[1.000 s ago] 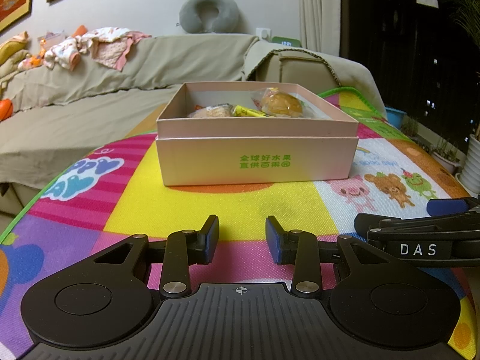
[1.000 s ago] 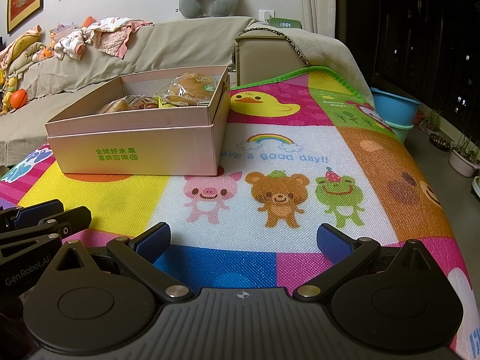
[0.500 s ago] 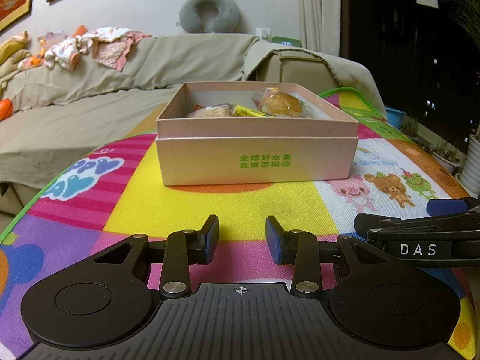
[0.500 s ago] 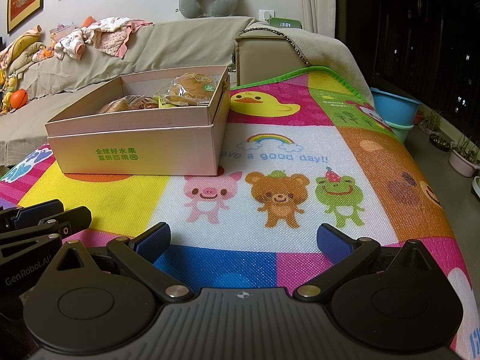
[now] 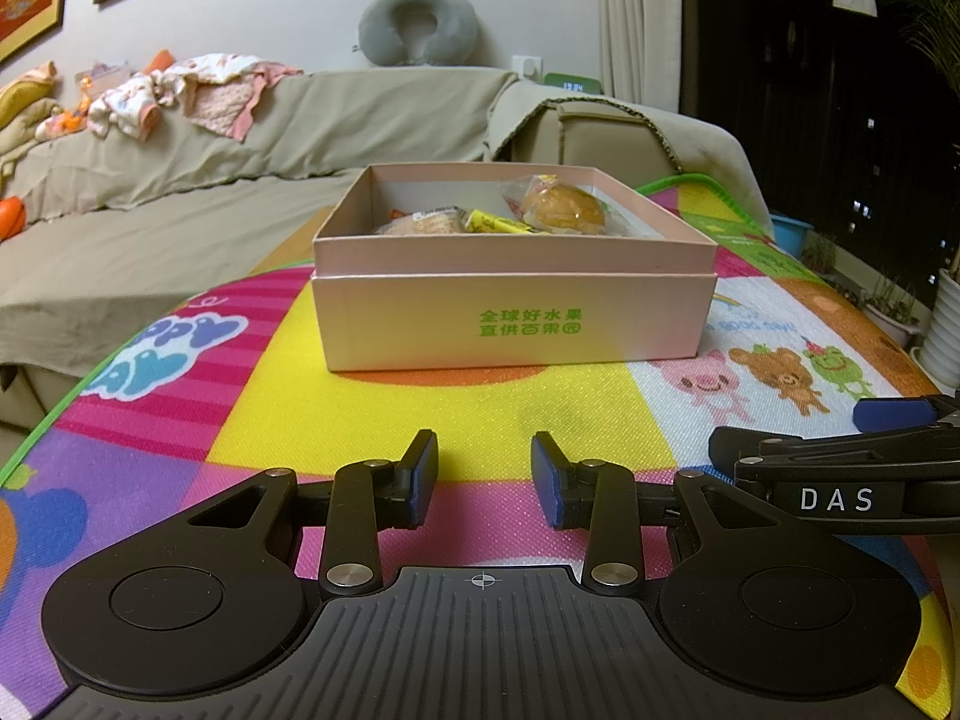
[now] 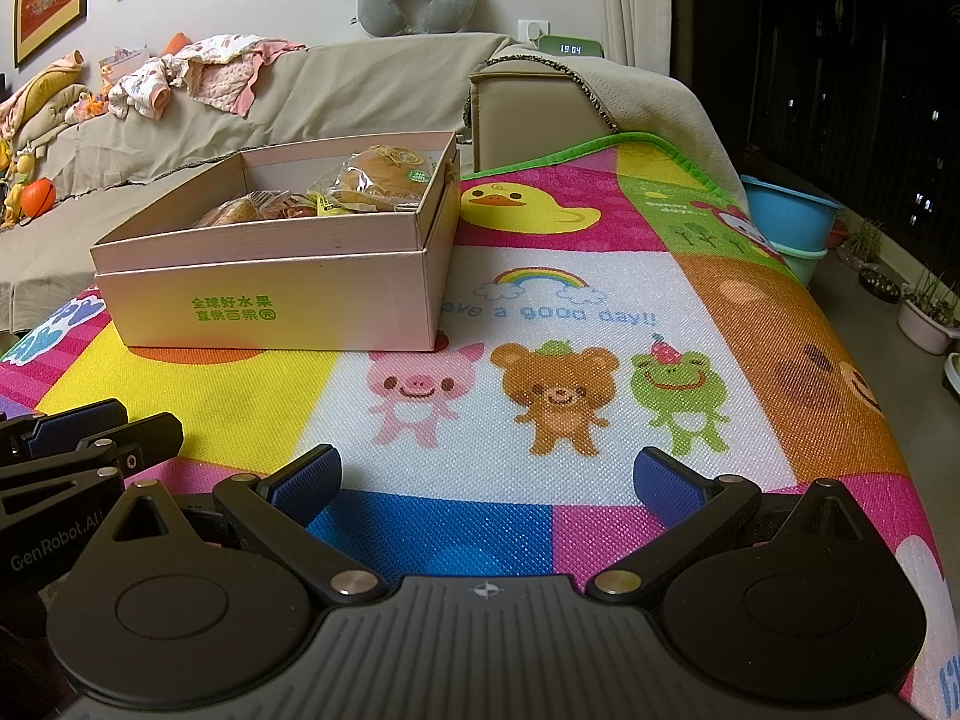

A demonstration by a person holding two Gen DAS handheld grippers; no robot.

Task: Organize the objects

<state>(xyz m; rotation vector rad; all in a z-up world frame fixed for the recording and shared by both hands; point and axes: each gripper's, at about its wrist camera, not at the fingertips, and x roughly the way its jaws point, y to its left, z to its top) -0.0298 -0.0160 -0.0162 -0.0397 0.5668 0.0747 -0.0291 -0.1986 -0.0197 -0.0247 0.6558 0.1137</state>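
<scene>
Sitting on a bright cartoon play mat point(image 5: 480, 408), a pink cardboard box point(image 5: 513, 324) with green printed characters on its front wall holds several wrapped snacks. Its tray appears nested in a slightly wider base, and the top is uncovered. Inside, a round bun in clear wrap point(image 5: 563, 211) lies toward the back right, a small yellow packet point(image 5: 492, 223) lies beside it, and another wrapped pastry point(image 5: 423, 223) lies to the left.

The left gripper point(image 5: 483, 477) hovers low over the mat, facing the front wall of the box, well short of it. Its jaws stand a moderate gap apart, with nothing between them. The right gripper point(image 6: 487, 483) is just beside it on the right, over the blue and pink squares of the mat, near the printed pig, bear and frog. Its jaws are spread wide and hold nothing. From the right wrist view the box point(image 6: 276, 294) sits ahead and to the left, with the bun point(image 6: 384, 177) near its far right corner.

Behind the mat, a sofa point(image 5: 180, 192) with a beige cover carries a heap of baby clothes point(image 5: 192, 93), and a grey neck pillow point(image 5: 418, 24) rests on its back. Blue plastic tubs point(image 6: 789, 219) stand on the floor to the right of the mat.
</scene>
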